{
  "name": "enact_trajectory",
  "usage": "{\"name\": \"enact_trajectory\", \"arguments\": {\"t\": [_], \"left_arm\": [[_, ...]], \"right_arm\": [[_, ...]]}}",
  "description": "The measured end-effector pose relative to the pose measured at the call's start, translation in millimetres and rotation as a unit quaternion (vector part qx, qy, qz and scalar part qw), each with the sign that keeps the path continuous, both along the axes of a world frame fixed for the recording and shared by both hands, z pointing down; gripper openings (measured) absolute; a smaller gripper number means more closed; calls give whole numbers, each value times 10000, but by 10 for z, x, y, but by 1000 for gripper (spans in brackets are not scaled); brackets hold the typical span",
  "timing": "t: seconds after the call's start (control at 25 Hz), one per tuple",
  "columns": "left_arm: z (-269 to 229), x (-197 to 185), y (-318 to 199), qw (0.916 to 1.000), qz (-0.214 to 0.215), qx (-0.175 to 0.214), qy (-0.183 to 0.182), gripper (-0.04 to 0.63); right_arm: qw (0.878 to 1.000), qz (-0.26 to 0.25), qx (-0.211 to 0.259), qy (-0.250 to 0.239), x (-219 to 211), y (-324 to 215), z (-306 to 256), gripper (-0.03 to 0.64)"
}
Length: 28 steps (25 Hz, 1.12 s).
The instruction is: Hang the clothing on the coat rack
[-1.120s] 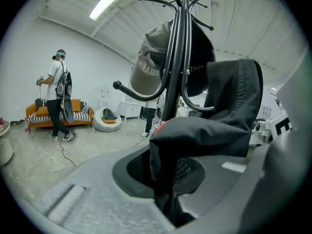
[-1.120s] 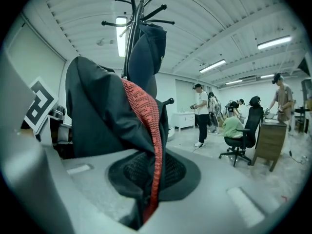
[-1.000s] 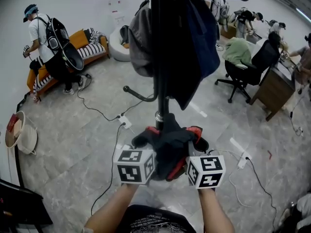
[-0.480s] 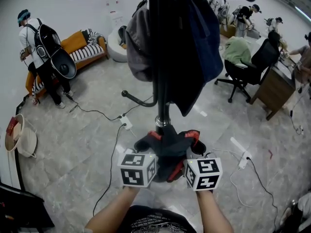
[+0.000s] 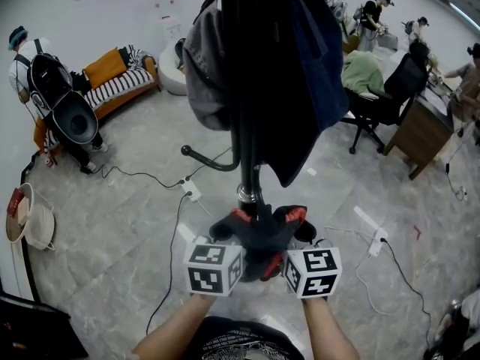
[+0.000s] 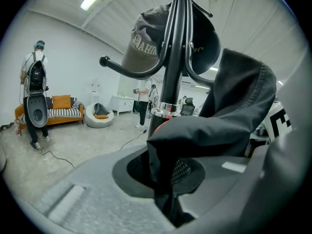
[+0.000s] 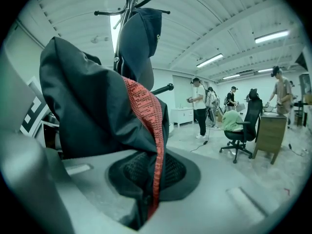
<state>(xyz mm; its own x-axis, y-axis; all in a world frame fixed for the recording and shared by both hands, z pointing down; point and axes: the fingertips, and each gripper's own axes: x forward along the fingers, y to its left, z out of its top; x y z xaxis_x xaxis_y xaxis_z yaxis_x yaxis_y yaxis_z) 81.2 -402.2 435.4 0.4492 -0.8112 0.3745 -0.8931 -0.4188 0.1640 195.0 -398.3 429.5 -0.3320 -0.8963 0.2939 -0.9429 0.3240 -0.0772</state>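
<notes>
A black garment with red trim [image 5: 261, 232] is stretched between both grippers, low in front of the coat rack pole [image 5: 244, 111]. My left gripper [image 5: 229, 246] is shut on the garment's dark fabric [image 6: 204, 130]. My right gripper [image 5: 289, 247] is shut on the same garment at its red band [image 7: 148, 126]. The black coat rack [image 6: 173, 57] stands right ahead, carrying a grey cap [image 5: 204, 73] on its left and a dark navy garment [image 5: 311, 66] on its right. A bare lower hook [image 5: 201, 158] juts left from the pole.
Cables and power strips [image 5: 191, 190] run over the marble floor round the rack's foot. A person with a backpack [image 5: 52, 103] stands by an orange sofa [image 5: 112, 77] at the far left. People sit and stand at desks [image 5: 424, 130] on the right, beside a black office chair [image 5: 379, 103].
Both grippers and the garment have come closer to the rack pole, which now looms larger. The person with the backpack has walked further left.
</notes>
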Motion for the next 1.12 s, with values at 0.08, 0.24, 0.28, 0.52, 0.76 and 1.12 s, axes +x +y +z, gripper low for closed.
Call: {"name": "enact_trajectory", "arguments": {"t": [0.08, 0.24, 0.28, 0.52, 0.76, 1.12], "left_arm": [[15, 27, -1, 10000, 51, -10, 15, 29], [52, 61, 11, 9999, 124, -16, 28, 31], [66, 71, 15, 9999, 135, -25, 27, 29], [156, 81, 122, 9999, 111, -97, 16, 31], [228, 55, 230, 9997, 95, -222, -7, 31], [325, 83, 405, 9995, 136, -292, -22, 31]], "right_arm": [[10000, 39, -17, -75, 13, 0, 12, 21], [9998, 76, -59, -201, 0, 20, 46, 21], [9997, 79, -73, -209, 0, 25, 60, 21], [9997, 80, -155, -190, 12, 130, 155, 21], [9996, 62, -249, -119, 4, 227, 226, 23], [9995, 41, -318, -64, 31, 398, 307, 23]]}}
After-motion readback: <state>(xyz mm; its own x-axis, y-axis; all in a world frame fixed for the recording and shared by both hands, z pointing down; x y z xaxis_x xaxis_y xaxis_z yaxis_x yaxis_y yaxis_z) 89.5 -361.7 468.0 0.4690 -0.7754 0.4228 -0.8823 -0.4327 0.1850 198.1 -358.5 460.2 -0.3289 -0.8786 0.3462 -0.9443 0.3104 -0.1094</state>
